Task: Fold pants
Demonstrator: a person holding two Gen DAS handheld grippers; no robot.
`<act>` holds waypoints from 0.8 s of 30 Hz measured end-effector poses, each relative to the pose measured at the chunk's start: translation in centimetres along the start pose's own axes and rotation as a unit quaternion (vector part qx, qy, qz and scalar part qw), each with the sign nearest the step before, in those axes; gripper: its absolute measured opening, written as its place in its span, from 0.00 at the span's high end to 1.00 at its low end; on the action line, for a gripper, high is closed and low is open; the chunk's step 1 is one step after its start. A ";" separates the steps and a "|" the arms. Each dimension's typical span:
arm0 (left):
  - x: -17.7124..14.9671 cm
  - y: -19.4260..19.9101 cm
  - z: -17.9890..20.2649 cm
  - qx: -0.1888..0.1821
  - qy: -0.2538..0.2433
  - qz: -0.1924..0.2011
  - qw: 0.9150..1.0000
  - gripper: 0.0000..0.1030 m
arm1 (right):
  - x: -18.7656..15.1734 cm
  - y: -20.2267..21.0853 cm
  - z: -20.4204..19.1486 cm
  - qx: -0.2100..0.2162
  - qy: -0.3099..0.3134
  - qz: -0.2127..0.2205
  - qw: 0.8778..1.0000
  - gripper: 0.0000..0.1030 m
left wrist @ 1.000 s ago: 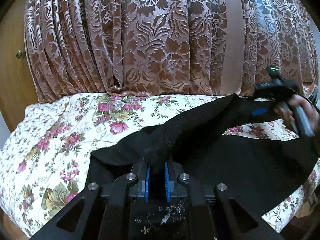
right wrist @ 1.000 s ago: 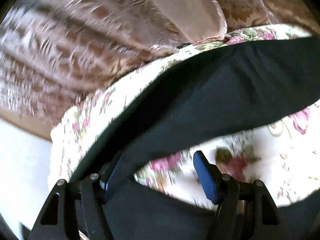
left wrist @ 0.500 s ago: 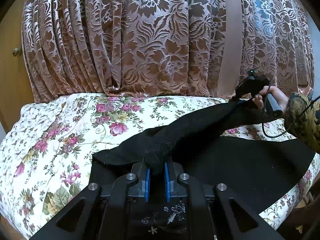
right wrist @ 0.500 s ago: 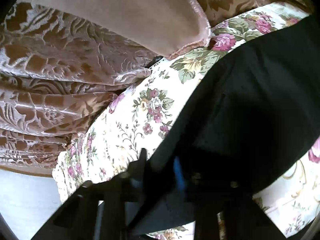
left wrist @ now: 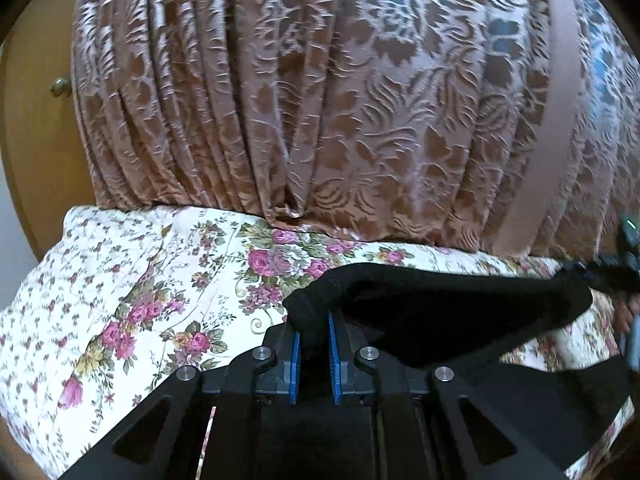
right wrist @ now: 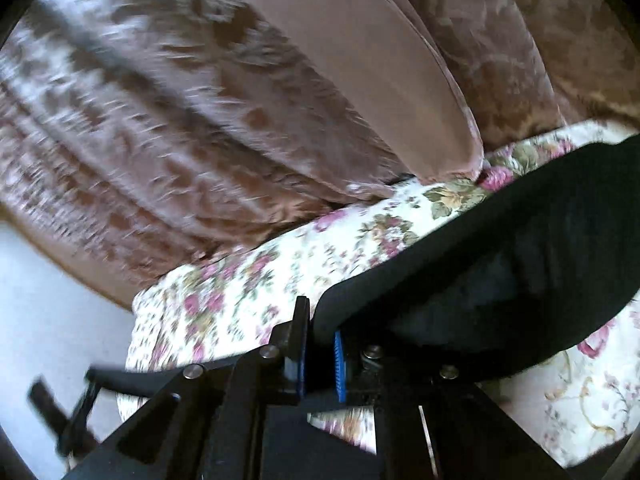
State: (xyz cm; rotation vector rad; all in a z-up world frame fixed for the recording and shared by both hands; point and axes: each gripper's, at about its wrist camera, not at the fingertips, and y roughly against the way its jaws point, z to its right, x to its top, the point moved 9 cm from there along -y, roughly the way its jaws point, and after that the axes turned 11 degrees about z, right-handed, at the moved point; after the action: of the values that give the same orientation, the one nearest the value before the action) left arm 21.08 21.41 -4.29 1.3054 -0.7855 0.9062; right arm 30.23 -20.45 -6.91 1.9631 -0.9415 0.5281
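The black pants [left wrist: 440, 312] hang between both grippers above a flowered bed cover [left wrist: 160, 280]. My left gripper [left wrist: 312, 320] is shut on a bunched edge of the cloth, which bulges above its blue pads. In the right wrist view my right gripper [right wrist: 320, 328] has its jaws closing tight on another edge of the pants [right wrist: 520, 260], with the pads pressing the cloth. From the left wrist view that right gripper [left wrist: 616, 264] and the hand holding it show at the far right edge, blurred. The pants' lower part drapes out of sight under the left gripper.
A brown patterned curtain [left wrist: 320, 100] hangs right behind the bed and rests on its far edge, with a plain pink band [left wrist: 560, 120]. A wooden door with a knob [left wrist: 60, 86] stands at the left. The bed cover [right wrist: 260, 280] ends at a pale wall or floor [right wrist: 40, 300].
My right gripper went from open beside the pants' edge to shut on it and rose. My left gripper lifted its held edge, so the cloth now hangs off the bed.
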 end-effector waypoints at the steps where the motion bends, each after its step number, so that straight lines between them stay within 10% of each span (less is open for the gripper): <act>1: -0.4 0.2 -0.3 0.000 0.013 0.000 1.000 0.89 | -0.7 1.5 -0.6 0.011 0.013 0.005 1.000 0.90; 15: -15.5 4.9 -4.0 0.018 0.110 -0.084 0.990 0.86 | -16.4 10.1 0.2 0.029 0.073 -0.051 0.996 0.92; 24: -19.8 9.1 -7.1 -0.001 0.312 -0.102 0.944 0.79 | -21.7 9.1 2.7 -0.012 0.086 -0.092 0.992 0.93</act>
State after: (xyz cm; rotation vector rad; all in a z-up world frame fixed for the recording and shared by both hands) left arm 3.90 26.59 -18.55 0.9851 -0.1505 1.0668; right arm 9.59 -16.82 -17.95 1.9260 -0.6484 0.5665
